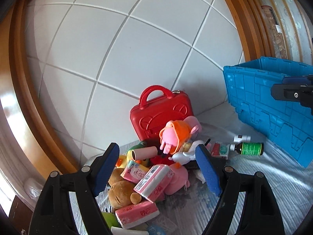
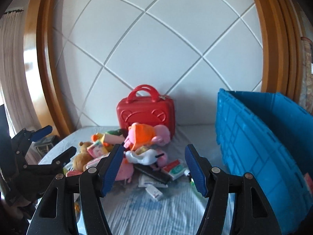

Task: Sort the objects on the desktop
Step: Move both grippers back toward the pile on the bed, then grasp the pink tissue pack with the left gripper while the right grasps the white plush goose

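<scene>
A heap of toys and packs lies on a pale striped cloth [image 2: 148, 213]. On top is a pink plush with an orange hood [image 1: 176, 135] [image 2: 142, 135]. Below it are a brown teddy [image 1: 121, 192], pink tissue packs [image 1: 152, 182] and a pink roll [image 1: 144, 151]. A dark bottle with a green label [image 1: 248, 148] lies to the right of the heap. My left gripper [image 1: 157, 147] [image 2: 59, 140] is open, near the heap, holding nothing. My right gripper [image 2: 154, 148] [image 1: 281, 87] is open too, short of the heap, and its fingers are empty.
A red hard case with a handle [image 1: 162, 115] [image 2: 146, 109] stands behind the heap against a white tiled panel. A big blue crate [image 1: 260, 98] [image 2: 260, 137] stands at the right. Small boxes [image 2: 154, 192] lie in front of the heap. A wooden frame curves round the panel.
</scene>
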`<state>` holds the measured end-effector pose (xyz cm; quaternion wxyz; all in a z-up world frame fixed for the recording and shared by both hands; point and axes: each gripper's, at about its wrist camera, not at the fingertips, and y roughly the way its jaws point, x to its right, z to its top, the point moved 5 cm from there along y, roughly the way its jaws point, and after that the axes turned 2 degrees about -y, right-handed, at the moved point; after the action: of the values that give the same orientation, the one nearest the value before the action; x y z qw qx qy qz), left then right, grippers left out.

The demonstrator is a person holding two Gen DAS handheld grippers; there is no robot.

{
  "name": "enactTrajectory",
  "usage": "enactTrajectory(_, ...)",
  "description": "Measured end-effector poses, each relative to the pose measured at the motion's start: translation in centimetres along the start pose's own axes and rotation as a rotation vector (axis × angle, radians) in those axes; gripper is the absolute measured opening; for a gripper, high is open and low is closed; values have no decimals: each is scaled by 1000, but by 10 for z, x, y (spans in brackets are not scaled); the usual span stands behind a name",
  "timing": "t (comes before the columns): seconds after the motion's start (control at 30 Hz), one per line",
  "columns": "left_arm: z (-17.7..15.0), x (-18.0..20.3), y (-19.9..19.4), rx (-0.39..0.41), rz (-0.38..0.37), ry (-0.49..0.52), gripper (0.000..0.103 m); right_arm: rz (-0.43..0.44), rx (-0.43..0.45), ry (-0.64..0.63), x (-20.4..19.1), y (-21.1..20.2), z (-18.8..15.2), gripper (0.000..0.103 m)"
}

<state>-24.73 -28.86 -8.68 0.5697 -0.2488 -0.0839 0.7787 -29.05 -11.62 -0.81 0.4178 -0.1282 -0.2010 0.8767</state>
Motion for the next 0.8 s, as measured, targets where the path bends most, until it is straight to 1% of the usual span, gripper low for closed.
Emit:
enactTrajectory(0.17, -36, -3, 33, -68, 14, 6, 80, 59, -95, -51, -19, 62, -13, 65)
enactTrajectory(0.3, -62, 0, 64, -106, 1, 29, 80, 109, -169, -39, -20, 109, -24, 65)
enactTrajectory(0.4, -79, 1, 91, -160, 4, 26, 80, 125, -213, -45, -17, 143, -31, 65)
enactTrajectory(0.47, -88, 1, 106, -188, 5, 32, 80, 144, -251, -17, -13, 166, -36, 65)
enactTrajectory(0.53, -95, 2, 120, -210, 12, 56, 80, 176, -280, 44, -8, 186, -41, 66)
enactTrajectory(0.57, -97, 1, 125, -216, 16, 69, 80, 192, -301, 91, -5, 200, -45, 72)
enactTrajectory(0.63, -98, -1, 137, -226, 23, 89, 80, 224, -348, 189, 2, 225, -53, 76)
enactTrajectory(0.73, -100, -11, 157, -248, 31, 86, 80, 263, -431, 347, 13, 260, -66, 76)
enactTrajectory(0.8, -99, -17, 169, -253, 18, 73, 80, 281, -477, 459, 23, 282, -75, 76)
